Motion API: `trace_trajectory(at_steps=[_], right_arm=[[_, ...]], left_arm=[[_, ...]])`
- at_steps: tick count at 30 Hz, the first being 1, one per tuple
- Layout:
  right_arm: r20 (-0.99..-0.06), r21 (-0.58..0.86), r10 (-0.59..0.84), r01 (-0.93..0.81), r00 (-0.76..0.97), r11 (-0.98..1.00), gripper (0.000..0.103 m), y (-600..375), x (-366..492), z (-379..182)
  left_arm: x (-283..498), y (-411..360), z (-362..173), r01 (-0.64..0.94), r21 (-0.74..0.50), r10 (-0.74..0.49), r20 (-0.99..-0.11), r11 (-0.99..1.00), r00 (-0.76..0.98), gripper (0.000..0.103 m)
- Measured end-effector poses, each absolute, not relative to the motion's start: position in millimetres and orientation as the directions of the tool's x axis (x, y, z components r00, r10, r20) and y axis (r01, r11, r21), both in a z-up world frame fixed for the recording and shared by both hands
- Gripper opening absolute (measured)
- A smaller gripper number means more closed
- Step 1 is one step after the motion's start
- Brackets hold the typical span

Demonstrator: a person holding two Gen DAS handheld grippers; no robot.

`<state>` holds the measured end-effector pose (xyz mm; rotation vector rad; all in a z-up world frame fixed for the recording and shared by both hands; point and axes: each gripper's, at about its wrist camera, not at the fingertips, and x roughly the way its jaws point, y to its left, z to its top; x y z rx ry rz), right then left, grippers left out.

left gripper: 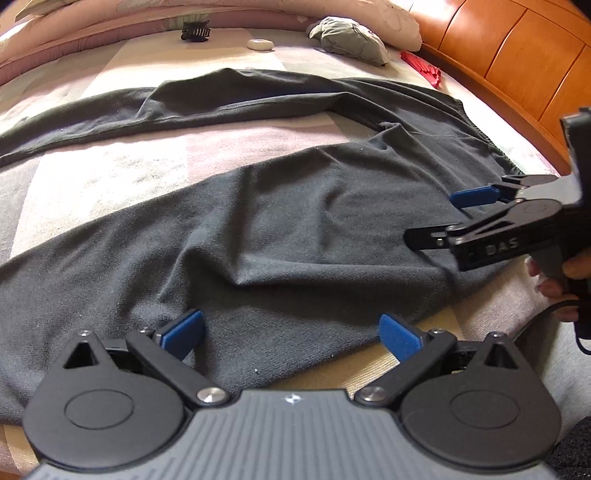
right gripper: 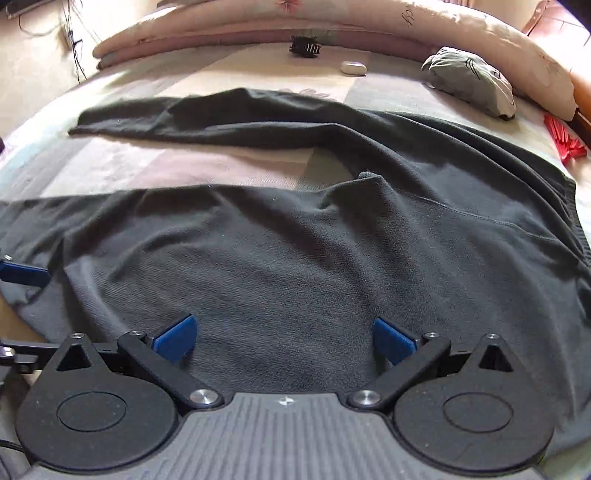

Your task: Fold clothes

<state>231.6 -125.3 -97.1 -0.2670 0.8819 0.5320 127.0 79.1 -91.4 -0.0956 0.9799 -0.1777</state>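
A pair of dark grey trousers (left gripper: 280, 229) lies spread on the bed, one leg near me and the other leg (left gripper: 207, 99) stretched toward the far left. It fills the right wrist view (right gripper: 314, 266) too. My left gripper (left gripper: 291, 334) is open, its blue pads just above the near leg's edge, holding nothing. My right gripper (right gripper: 282, 338) is open over the cloth near the waist end. In the left wrist view the right gripper (left gripper: 439, 218) stands at the right with its jaws apart. A blue left fingertip (right gripper: 22, 273) shows at the left edge.
The striped pastel bed sheet (left gripper: 122, 170) lies under everything. At the back are pillows (right gripper: 332, 22), a folded grey-green garment (right gripper: 469, 79), a black hair clip (right gripper: 304, 46), a small white case (right gripper: 352, 67) and a red object (right gripper: 565, 138). An orange wooden headboard (left gripper: 517, 55) stands on the right.
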Motion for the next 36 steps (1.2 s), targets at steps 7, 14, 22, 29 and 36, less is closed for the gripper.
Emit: trace_trajectory(at_steps=[7,14,22,29,36], right_arm=[[-0.779,0.007,0.276,-0.431,0.564,0.902,0.103,-139,262,-98],[-0.769,0.048,0.361,-0.515,0.528,0.856,0.103,-116,232,-82],[-0.763,0.025,0.345,-0.509,0.546,0.861,0.103,-104,240,-98],[-0.789,0.034,0.312,-0.47,0.528,0.882,0.103,-100,238,-90],[-0.783,0.037,0.347,-0.517,0.516,0.855,0.103,-91,222,-98]], left_arm=[[114,86,-89,0.133,-0.175,-0.219,-0.824,0.976,0.523,0.101],[119,105,-74,0.079,-0.159,-0.175,-0.803,0.984,0.57,0.101],[110,134,-89,0.016,-0.139,-0.126,-0.838,0.99,0.531,0.101],[99,185,-75,-0.131,-0.103,-0.011,-0.824,0.986,0.566,0.101],[82,221,-94,-0.235,-0.114,0.036,-0.834,0.965,0.551,0.101]])
